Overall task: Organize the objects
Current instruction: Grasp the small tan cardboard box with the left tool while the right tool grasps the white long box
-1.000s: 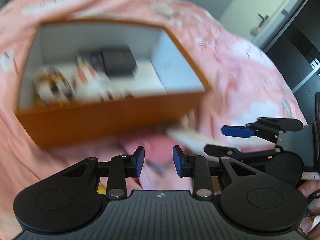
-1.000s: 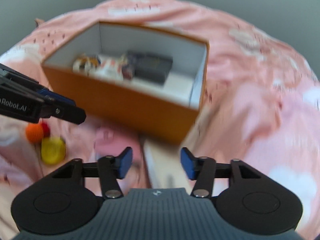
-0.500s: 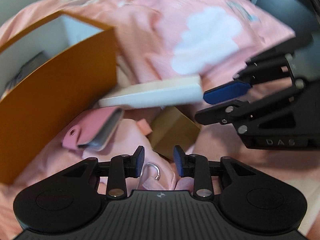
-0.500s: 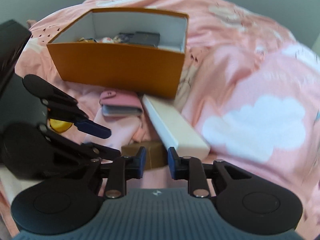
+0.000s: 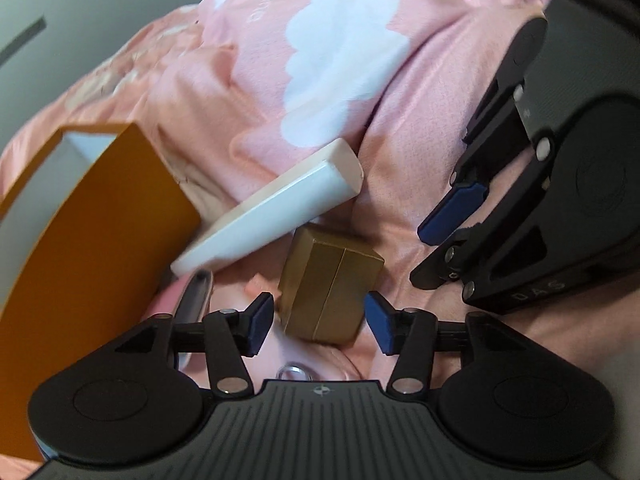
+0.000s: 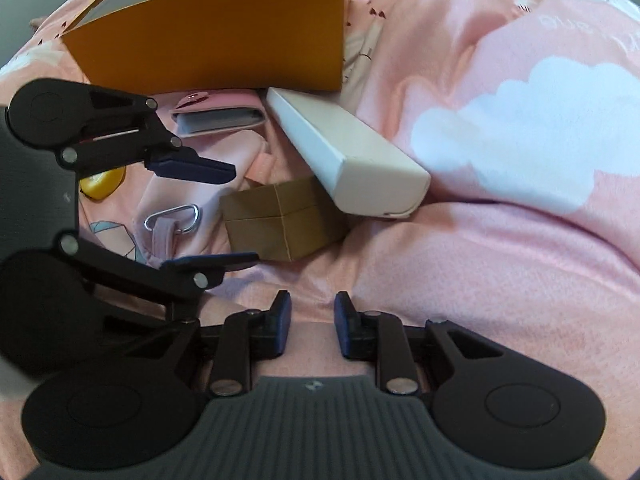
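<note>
A small brown cardboard box (image 5: 328, 288) lies on the pink blanket, partly under one end of a long white box (image 5: 280, 208). My left gripper (image 5: 320, 324) points down at the brown box. Its jaws are opening, with the box's near end between the fingertips and neither pad pressing on it. In the right wrist view the left gripper (image 6: 240, 216) reaches in from the left to the brown box (image 6: 280, 220). My right gripper (image 6: 312, 320) hovers over bare blanket with a narrow gap and nothing between its pads. It shows at the right of the left wrist view (image 5: 424, 258).
An open orange box (image 6: 224, 36) stands behind the white box (image 6: 348, 152). A pink wallet (image 6: 218, 116) lies at its foot. A metal clasp on a pink strap (image 6: 172, 218) and a yellow object (image 6: 100, 184) lie at the left. The blanket (image 6: 500, 280) bulges at the right.
My left gripper swung away from the orange box, rolled, came down to the brown box and widened its jaws. My right gripper narrowed its jaws and sank closer to the blanket.
</note>
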